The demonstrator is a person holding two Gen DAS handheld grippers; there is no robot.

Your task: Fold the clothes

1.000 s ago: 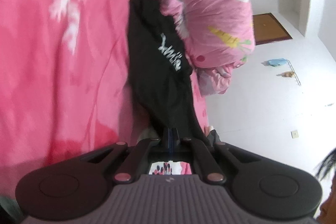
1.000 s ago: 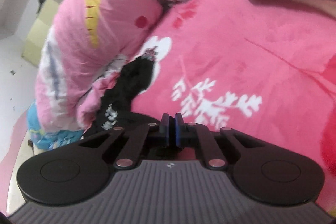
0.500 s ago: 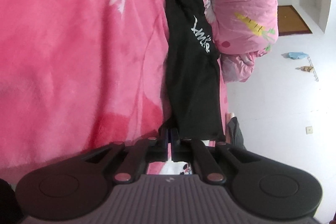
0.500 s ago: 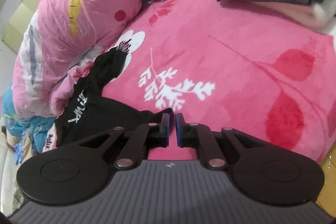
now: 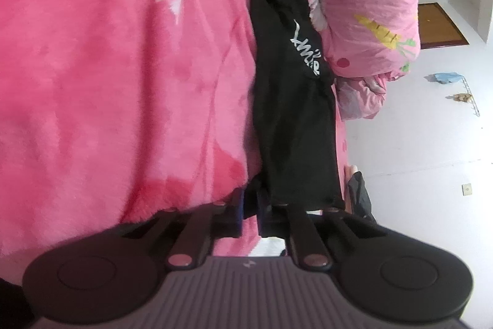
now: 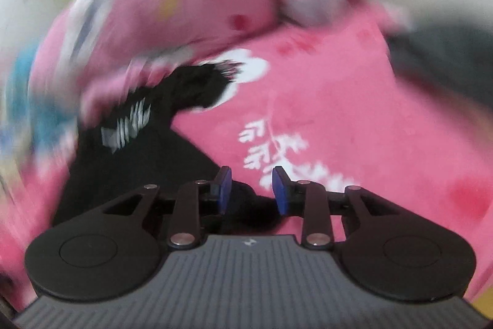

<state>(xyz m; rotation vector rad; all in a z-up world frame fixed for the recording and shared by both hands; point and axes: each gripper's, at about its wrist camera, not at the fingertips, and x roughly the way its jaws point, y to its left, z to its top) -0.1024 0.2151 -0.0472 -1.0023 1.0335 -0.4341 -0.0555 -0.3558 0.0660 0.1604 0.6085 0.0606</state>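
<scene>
A black garment (image 5: pixel 292 113) with white lettering lies stretched along the edge of a pink blanket (image 5: pixel 107 67). My left gripper (image 5: pixel 250 210) has a small gap between its blue pads, with a corner of the black cloth between them. In the blurred right wrist view the garment (image 6: pixel 138 159) lies at left. My right gripper (image 6: pixel 252 190) is open, its pads apart just above the garment's near edge, holding nothing.
A bunched pink quilt (image 5: pixel 363 5) with carrot print lies against the garment's far side, also in the right wrist view (image 6: pixel 185 5). A dark grey pile of clothes (image 6: pixel 446 57) sits at the far right. White floor (image 5: pixel 416 159) lies beyond the bed edge.
My right gripper has opened and let go of the black garment. My left gripper's pads have parted slightly, and the garment has settled flatter on the blanket.
</scene>
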